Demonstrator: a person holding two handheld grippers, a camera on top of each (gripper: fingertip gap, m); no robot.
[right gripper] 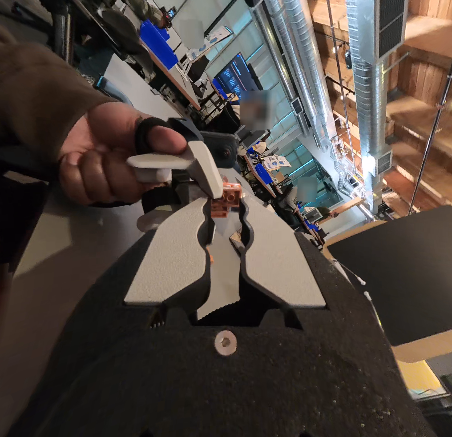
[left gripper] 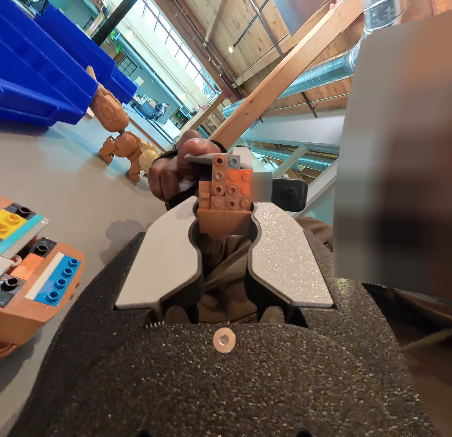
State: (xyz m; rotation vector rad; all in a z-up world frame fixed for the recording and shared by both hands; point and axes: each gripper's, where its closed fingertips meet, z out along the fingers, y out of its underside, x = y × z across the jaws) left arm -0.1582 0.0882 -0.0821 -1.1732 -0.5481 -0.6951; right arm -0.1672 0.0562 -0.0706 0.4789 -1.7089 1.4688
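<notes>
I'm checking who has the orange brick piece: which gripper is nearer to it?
Left. The left gripper is clamped on the orange brick piece; the right gripper sits just before it, not clearly gripping.

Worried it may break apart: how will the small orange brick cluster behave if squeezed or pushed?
The brick cluster looks stiff and probably light. Being stacked pieces, it may split at seams. The left tongs pinch only its base, so it might pivot.

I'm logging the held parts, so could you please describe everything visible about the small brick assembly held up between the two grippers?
The brick assembly is a small, glossy plastic cluster of tan and orange studded bricks, with one grey stud at the top and a smooth tan sloped base. It is lifted off the table. The left gripper clamps its base, while the right gripper meets its other end.
</notes>
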